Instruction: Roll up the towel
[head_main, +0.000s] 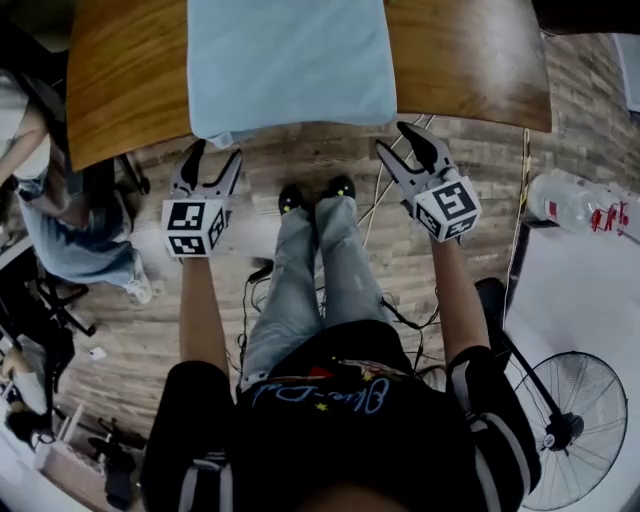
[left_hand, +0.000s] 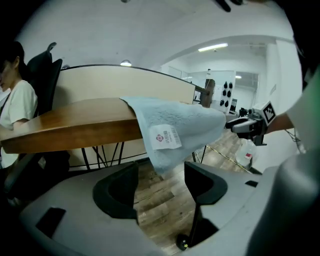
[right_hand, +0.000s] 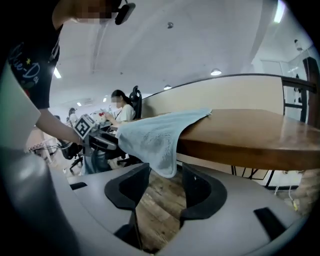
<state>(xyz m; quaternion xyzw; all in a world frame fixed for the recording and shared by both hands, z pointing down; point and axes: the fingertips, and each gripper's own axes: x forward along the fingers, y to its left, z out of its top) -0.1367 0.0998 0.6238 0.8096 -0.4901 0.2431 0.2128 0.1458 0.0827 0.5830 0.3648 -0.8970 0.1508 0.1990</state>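
The light blue towel (head_main: 290, 65) lies flat on the wooden table (head_main: 130, 80), its near edge drooping over the table's front. I hold both arms out straight ahead, one on each side of my legs, pointing forward and somewhat down. My left gripper (head_main: 215, 155) and right gripper (head_main: 393, 138) sit just below that hanging edge, one under each near corner. Both have their fingers spread wide and pinch nothing, and a towel corner dangles just ahead of each gap.

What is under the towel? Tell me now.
A wooden table carries the towel; its near edge droops past the rim, above plank floor. The tabletop beneath it is hidden.
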